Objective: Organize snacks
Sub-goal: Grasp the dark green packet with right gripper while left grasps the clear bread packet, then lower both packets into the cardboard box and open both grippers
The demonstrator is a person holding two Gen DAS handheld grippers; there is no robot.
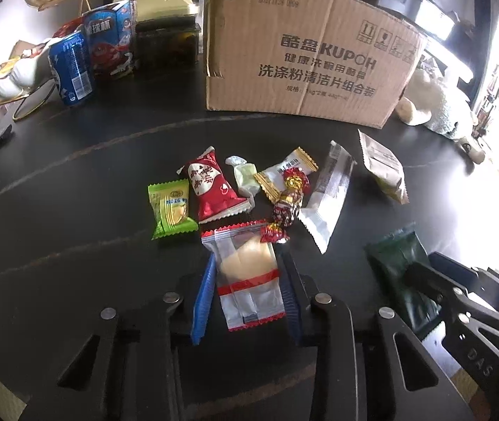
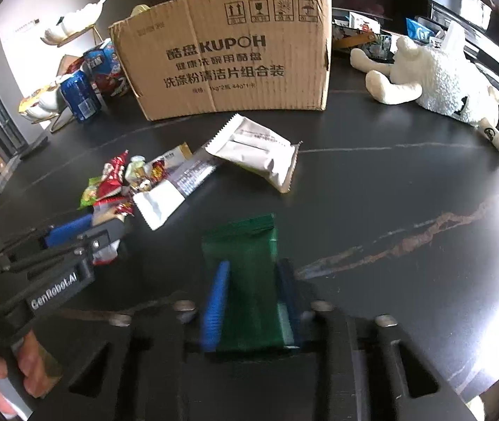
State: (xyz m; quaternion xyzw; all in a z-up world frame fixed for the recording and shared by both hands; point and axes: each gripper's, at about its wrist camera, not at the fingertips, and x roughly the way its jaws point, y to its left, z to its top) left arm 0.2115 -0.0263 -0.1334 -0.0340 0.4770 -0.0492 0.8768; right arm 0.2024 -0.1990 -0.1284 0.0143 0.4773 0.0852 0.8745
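My left gripper (image 1: 247, 263) has its blue fingers closed on the two sides of a clear packet with a pale cake and red trim (image 1: 249, 273) on the black table. My right gripper (image 2: 254, 273) is shut on a dark green packet (image 2: 242, 280), also seen in the left wrist view (image 1: 400, 273). Loose snacks lie ahead: a green packet (image 1: 170, 208), a red packet (image 1: 210, 186), a red foil candy (image 1: 289, 198), a long white bar (image 1: 330, 196) and a beige pouch (image 2: 258, 152). A cardboard box (image 1: 305, 49) stands behind them.
A blue can (image 1: 72, 70), a snack carton (image 1: 109, 42) and white dishes on gold stands (image 1: 21, 73) stand at the back left. A white plush sheep (image 2: 438, 77) lies at the right. The left gripper shows in the right wrist view (image 2: 74, 231).
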